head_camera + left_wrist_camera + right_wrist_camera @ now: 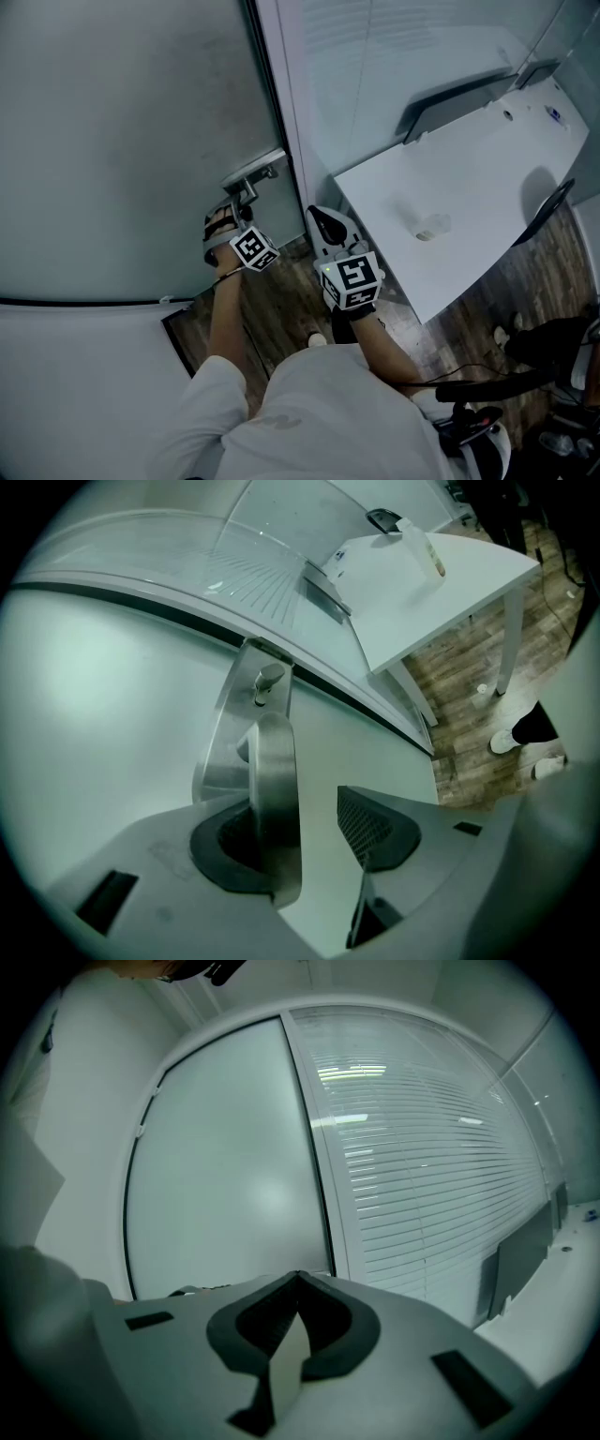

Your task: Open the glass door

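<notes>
Room: wood-plank floor (281, 323), slatted blinds (431, 1176), white table (469, 187).
Door: frosted glass door (122, 141), pale grey and dark-framed, looks shut, left of the table's near corner.
Handle: brushed-metal lever (272, 789) at the door edge nearest the table.
Handling: probably heavy and rigid, with a slick lever. Grip the lever's free end.
Left gripper (314, 832): jaws apart, lever between them, against one pad.
Right gripper (298, 1283): jaws together, empty.
</notes>
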{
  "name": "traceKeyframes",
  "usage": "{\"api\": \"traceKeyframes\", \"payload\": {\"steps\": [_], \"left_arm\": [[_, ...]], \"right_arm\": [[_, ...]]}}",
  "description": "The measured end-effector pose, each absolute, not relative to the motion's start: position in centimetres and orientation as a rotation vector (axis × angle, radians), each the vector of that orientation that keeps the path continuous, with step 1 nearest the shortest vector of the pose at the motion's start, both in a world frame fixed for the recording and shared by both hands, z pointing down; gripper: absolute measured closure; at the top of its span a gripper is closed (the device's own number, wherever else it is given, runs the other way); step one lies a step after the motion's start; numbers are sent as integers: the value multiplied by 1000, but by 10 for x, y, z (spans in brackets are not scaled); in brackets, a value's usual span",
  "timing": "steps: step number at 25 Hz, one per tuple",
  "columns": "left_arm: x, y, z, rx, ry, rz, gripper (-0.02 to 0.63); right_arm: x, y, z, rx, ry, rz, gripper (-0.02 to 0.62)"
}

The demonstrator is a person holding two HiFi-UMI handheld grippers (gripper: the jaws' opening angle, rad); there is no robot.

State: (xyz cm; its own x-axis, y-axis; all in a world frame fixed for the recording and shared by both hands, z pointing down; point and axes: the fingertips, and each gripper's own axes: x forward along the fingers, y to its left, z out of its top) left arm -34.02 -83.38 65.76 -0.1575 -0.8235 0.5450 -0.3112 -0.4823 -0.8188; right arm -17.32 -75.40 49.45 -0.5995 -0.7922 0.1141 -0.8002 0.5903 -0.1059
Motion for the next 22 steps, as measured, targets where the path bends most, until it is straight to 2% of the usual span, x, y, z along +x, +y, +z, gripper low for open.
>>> {"api": "traceKeyframes", "payload": {"steps": [6, 22], "left_arm": [[-338, -838, 657, -1741, 1369, -1581, 428], [-330, -831, 656, -1770, 1422, -1458, 433]], "right_arm": [[-168, -747, 494, 1386, -2746, 223, 594], [-171, -708, 471, 1394, -2759, 143, 594]]}}
